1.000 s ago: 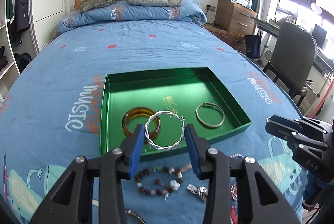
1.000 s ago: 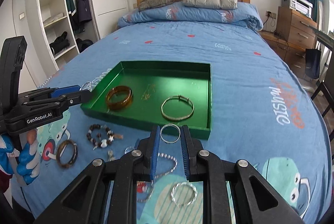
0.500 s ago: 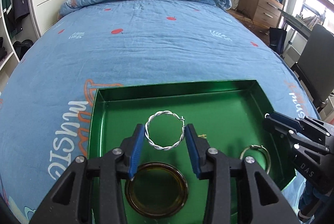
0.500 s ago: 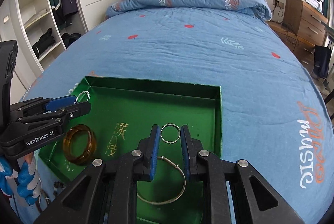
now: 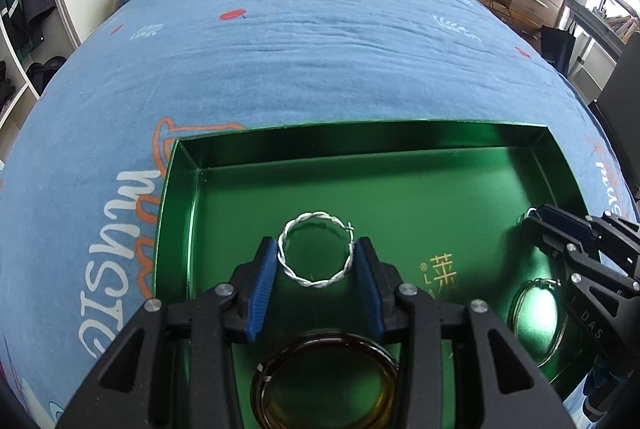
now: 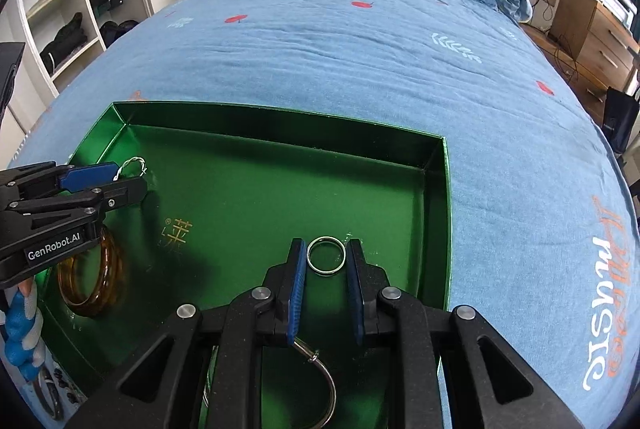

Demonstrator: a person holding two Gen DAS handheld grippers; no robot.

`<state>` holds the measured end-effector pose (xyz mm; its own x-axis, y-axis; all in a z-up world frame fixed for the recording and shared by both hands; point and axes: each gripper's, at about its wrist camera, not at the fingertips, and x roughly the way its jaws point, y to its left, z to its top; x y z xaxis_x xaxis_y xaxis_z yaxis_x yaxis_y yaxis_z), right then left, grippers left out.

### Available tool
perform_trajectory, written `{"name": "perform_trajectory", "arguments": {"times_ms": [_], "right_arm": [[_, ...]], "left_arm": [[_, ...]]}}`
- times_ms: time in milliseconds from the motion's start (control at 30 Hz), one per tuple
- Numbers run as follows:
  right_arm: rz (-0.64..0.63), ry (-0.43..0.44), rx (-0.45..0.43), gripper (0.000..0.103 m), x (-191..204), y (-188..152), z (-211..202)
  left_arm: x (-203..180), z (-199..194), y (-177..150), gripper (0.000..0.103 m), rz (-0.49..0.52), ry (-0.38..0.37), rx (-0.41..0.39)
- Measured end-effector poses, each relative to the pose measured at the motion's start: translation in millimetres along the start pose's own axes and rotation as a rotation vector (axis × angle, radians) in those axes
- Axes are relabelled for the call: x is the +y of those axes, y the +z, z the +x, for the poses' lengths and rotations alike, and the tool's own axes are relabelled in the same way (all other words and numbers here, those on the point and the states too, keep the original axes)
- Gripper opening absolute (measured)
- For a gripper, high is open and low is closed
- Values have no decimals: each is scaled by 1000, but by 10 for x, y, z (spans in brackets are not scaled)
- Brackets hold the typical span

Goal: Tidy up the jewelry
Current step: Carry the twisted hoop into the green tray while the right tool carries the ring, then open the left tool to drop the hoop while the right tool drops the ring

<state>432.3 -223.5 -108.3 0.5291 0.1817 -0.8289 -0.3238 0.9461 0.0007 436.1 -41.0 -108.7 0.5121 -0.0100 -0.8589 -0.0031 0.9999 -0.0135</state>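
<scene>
So you hold both grippers over the green tray (image 5: pixel 540 149), each pinching a ring.

Your left gripper (image 5: pixel 318 267) clamps the twisted silver bangle (image 5: pixel 318 255) between its blue pads at lower centre of the left view; your right gripper (image 6: pixel 326 263) clamps a plain silver ring (image 6: pixel 326 255) at lower centre of its view. Only the left view shows the whole amber bangle (image 5: pixel 324 381) on the tray floor, under the left gripper, at the bottom edge. Only the right view shows the thin hinged bracelet (image 6: pixel 324 381) lying below the right gripper, and the blue glove (image 6: pixel 22 333) at lower left.
</scene>
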Motion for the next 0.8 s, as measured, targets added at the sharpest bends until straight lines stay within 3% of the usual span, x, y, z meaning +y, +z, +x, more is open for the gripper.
{"name": "perform_trajectory", "arguments": {"times_ms": [233,433,800], "right_arm": [[-6,-18,-7,21,7,2,-7],[17,-20,-26,32,3,21,-83],[37,-10,-180,47,92,-33,-1004]], "left_arm": [[4,-8,-4,39,-8,10,-5],[14,-152,2,39,8,4,-37],[133,-1040,-116,39,15,-4,-154]]}}
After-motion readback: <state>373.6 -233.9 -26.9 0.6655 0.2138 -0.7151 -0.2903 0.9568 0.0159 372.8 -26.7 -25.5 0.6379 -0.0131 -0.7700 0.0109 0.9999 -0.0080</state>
